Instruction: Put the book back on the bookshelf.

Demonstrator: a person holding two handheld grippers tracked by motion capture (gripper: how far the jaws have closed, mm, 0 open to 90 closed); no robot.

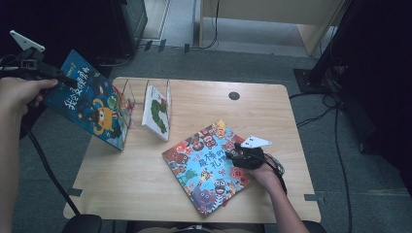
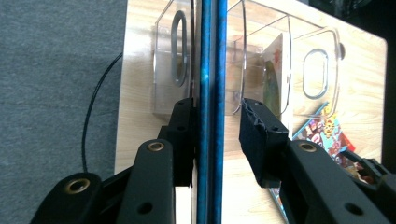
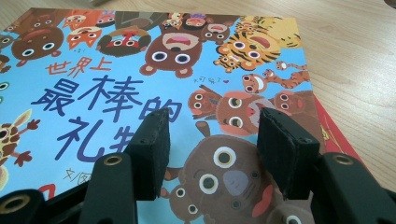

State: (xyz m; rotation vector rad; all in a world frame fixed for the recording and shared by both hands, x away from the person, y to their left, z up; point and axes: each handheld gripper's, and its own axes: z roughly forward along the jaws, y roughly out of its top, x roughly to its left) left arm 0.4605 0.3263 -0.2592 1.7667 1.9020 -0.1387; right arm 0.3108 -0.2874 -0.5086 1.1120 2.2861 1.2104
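Note:
A blue picture book (image 1: 92, 104) stands tilted in the left slot of a clear acrylic book stand (image 1: 127, 90). My left gripper (image 1: 63, 80) is at its upper left corner. In the left gripper view the book's edge (image 2: 211, 93) runs between the jaws of the left gripper (image 2: 218, 108); one pad lies against it and the other stands off with a gap, so the gripper is open. A colourful animal book (image 1: 206, 167) lies flat on the table. My right gripper (image 1: 232, 156) rests over its right part, open, with only the cover (image 3: 140, 70) beneath the right gripper (image 3: 215, 119).
A white book with a green caterpillar (image 1: 156, 111) leans in the stand's right slot. The wooden table (image 1: 145, 184) has a dark round hole (image 1: 234, 95) near its far edge. Cables cross the grey floor at right, and dark furniture stands at the back.

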